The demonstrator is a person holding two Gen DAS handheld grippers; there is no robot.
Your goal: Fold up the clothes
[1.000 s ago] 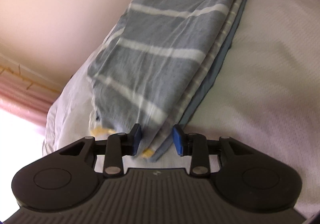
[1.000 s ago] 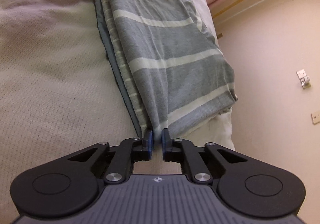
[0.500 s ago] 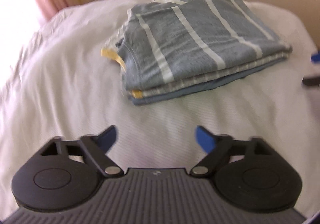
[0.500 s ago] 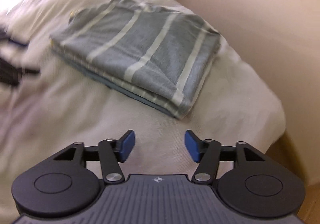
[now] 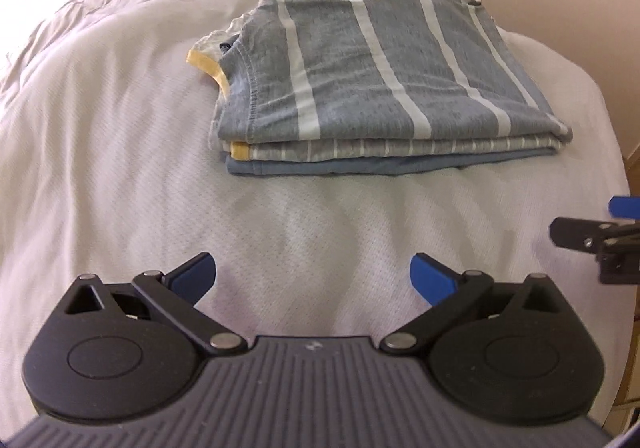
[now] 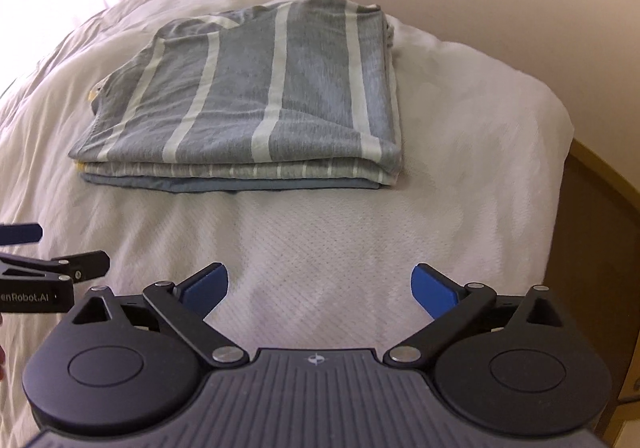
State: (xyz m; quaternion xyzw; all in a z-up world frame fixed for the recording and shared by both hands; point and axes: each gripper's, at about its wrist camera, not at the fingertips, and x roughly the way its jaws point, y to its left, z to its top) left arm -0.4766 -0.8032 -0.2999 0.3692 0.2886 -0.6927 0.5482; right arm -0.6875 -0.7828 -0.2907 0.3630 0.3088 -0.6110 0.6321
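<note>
The striped shirt (image 5: 384,68) has just been released: both the left gripper (image 5: 313,274) and right gripper (image 6: 320,282) are now drawn back, jaws spread wide, empty. The shirt is left folded atop the stack on the bed (image 5: 120,128); this fold is judged complete.

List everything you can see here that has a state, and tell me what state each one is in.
Left claw: open, empty, hovering above the bed.
Right claw: open, empty, hovering above the bed.
Striped grey shirt: folded, top of the stack.
Thin-striped garment: folded, middle layer.
Plain blue garment: folded, bottom layer.
Bed cover: spread, lightly wrinkled.
</note>
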